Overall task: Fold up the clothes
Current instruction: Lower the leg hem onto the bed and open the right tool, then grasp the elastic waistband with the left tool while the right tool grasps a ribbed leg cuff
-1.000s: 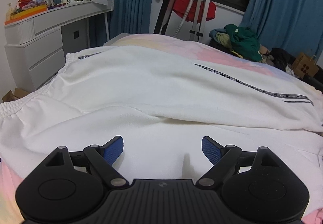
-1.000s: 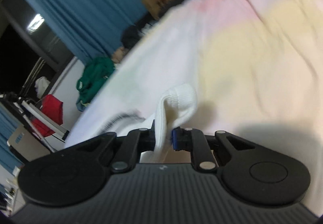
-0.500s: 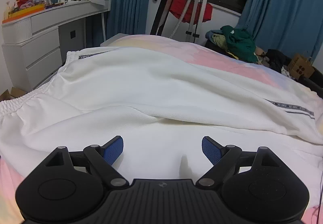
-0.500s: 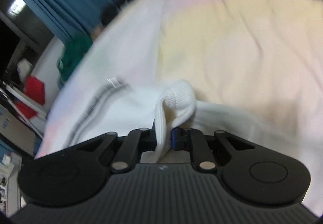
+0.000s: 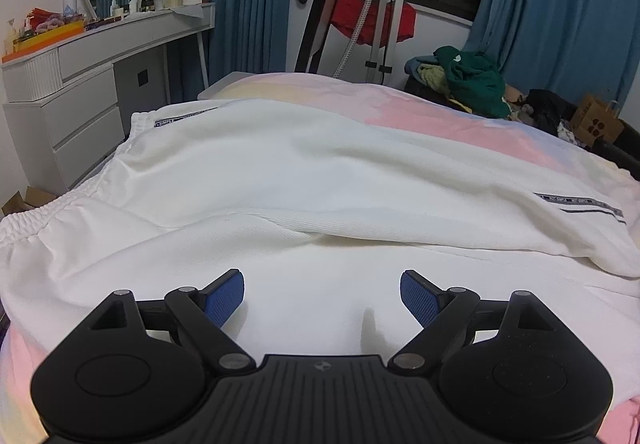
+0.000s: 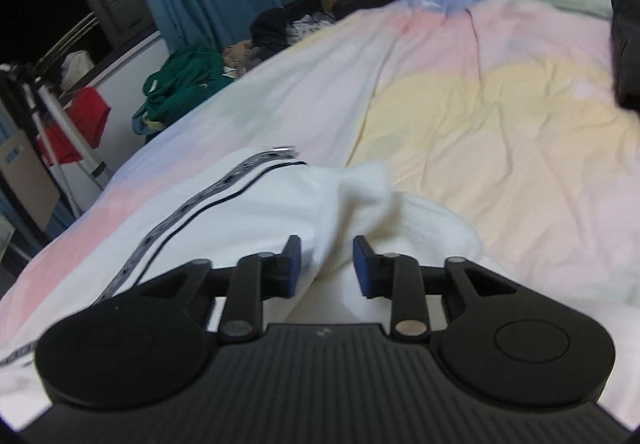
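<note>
Left wrist view: white trousers lie spread across the bed, waistband toward the dresser side, one leg laid over the other.
Left tongs: wide open, holding nothing; blue pads sit low over the near leg, whether touching the fabric cannot be told.
Right wrist view: cuff end of the trousers rests on the bed, bunched into a raised hump.
Right tongs: partly open; the cuff fabric stands in the gap between the pads, with no firm pinch visible. Judged as released or about to be gripped; which one cannot be told.
Stripe: printed band and thin dark line run along the outer leg seam, ending near the cuff.
Task location: trousers occupy the dresser half of the bed; the far half shows only the pastel cover.
Progress, done: legs appear stacked lengthwise, so the first long fold looks complete.
Progress, left: cuff hump not flattened; no crosswise fold from cuff toward waistband is visible; garment remains at full length.
Estimate: early to middle stage.
Other items: green clothes pile and paper bag beyond the bed, not involved.
</note>
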The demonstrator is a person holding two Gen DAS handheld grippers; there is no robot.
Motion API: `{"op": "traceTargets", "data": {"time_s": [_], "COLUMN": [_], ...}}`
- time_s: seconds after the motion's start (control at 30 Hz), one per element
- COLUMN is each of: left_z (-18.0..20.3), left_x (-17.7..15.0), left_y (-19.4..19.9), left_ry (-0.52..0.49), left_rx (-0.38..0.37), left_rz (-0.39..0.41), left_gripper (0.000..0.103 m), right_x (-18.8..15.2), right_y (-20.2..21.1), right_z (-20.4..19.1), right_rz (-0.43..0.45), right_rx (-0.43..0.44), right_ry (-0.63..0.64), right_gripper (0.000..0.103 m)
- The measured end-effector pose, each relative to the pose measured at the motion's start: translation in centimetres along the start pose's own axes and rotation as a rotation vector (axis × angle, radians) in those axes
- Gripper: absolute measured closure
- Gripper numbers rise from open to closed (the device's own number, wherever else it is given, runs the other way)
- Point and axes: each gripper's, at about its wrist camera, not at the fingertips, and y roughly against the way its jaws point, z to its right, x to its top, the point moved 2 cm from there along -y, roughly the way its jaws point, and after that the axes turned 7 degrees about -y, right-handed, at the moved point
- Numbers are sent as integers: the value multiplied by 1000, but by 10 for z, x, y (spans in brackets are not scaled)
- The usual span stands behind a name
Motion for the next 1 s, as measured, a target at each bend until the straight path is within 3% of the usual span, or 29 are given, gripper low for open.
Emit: {"op": "traceTargets", "data": {"time_s": [0.03, 0.13, 0.2, 0.27, 0.37, 0.47, 0.73, 1.0], "left_z": [-1, -6, -17, -36, -78, -118, -195, -222], "left_x": [0, -1, -2, -4, -10, -20, -24, -37], "left_y": [1, 5, 8, 12, 23, 39, 51, 34], "left_ry": [0, 20, 75, 164, 373, 575, 747, 865], "left_rx": [1, 1, -9, -13, -24, -51, 67, 105], "left_rz": [0, -9, -23, -44, -59, -24, 5, -75], "left_gripper": [16, 15, 15, 15, 15, 13, 13, 13], "right_x": [-3, -13, -19, -22, -25, -24, -14, -14], "right_y": [11, 42, 59, 70, 82, 86, 94, 87], "right_z": [-4, -9, -8, -3, 8, 21, 49, 66], "right_rz": [-2, -17, -28, -34, -33, -26, 62, 73], "right_rx": [21, 78, 105, 113, 102, 66, -34, -108], "right_ry": [5, 5, -6, -24, -72, -122, -221, -290], "right_gripper": [63, 43, 30, 25, 25, 25, 25, 25]}}
